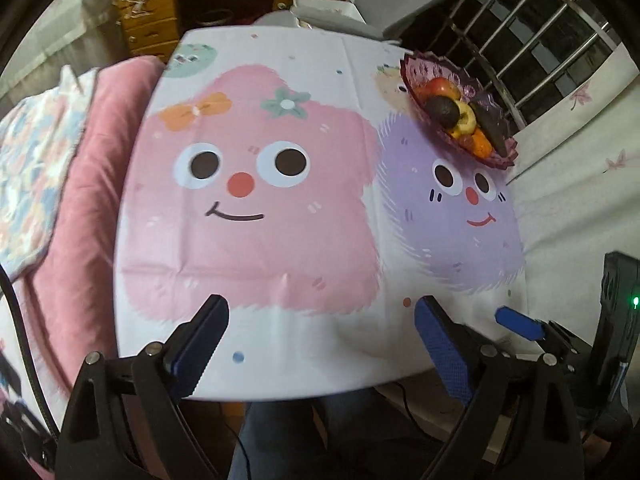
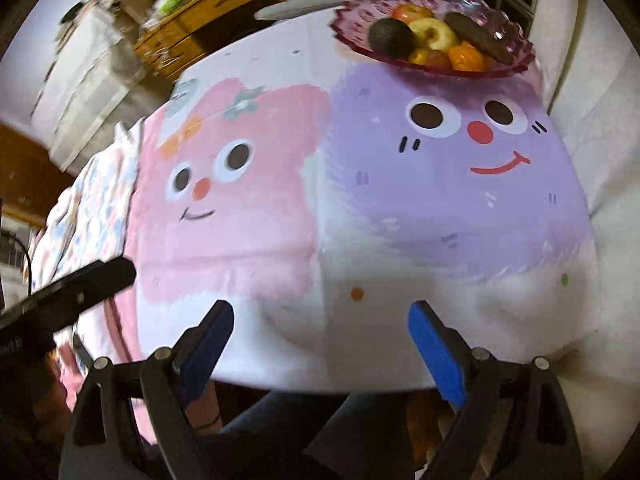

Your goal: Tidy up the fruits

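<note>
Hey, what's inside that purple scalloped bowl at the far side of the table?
The purple bowl holds a red apple, a dark avocado, a yellow ring-shaped fruit, a long dark piece and an orange. Anything beneath the pile is covered.

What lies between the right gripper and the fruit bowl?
Only bare tablecloth between the right gripper and the fruit bowl, seen in the right wrist view.

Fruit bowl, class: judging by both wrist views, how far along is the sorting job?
Looks done: all visible fruit sits in the purple bowl at the table's far edge; none lies on the tablecloth. In hand: nothing; left gripper and right gripper are open and empty. Left: seemingly nothing, or the job hasn't begun.
</note>
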`<state>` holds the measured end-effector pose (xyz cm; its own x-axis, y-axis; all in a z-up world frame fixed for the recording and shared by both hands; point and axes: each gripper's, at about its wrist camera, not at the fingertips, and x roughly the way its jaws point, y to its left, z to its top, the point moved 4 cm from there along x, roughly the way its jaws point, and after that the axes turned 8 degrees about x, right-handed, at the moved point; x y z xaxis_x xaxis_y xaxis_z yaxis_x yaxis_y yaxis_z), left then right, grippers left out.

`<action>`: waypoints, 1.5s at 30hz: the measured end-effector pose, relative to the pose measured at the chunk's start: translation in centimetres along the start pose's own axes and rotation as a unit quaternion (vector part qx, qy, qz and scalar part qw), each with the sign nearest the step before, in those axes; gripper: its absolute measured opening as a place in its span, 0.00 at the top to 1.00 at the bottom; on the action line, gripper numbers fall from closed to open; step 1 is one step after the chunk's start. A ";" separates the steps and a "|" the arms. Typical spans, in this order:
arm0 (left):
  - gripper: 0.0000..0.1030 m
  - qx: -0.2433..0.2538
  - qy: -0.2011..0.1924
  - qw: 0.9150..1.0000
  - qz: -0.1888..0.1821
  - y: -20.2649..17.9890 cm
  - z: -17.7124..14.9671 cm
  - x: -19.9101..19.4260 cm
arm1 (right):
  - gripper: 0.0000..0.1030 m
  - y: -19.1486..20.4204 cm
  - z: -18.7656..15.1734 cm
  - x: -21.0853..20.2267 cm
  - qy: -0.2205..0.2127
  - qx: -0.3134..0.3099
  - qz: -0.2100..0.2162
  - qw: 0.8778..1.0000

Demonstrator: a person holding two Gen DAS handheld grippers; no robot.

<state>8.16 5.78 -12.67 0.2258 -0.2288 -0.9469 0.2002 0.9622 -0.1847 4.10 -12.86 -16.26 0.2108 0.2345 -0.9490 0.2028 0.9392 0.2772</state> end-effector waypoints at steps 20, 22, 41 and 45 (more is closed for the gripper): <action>0.09 0.022 -0.129 0.988 0.076 -6.8 -0.9 -12.6 | 0.05 1.5 -0.7 -15.8 -0.134 -0.039 0.023 0.990; 0.09 0.024 -0.134 0.987 0.087 -7.0 -1.2 -12.8 | 0.05 1.2 -0.9 -15.7 -0.137 -0.033 0.023 0.990; 0.01 0.018 -0.143 0.984 0.108 -6.4 -1.7 -13.2 | 0.05 1.8 -1.2 -15.5 -0.144 -0.050 0.018 0.988; 0.01 0.013 -0.143 0.984 0.109 -6.2 -1.6 -13.0 | 0.00 1.5 -0.9 -15.5 -0.143 -0.048 0.015 0.988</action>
<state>2.44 3.02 0.34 0.5241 -0.0533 -0.8500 0.1403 0.9898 0.0244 0.31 -14.83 -1.27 0.4803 0.1950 -0.8552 0.1041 0.9554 0.2763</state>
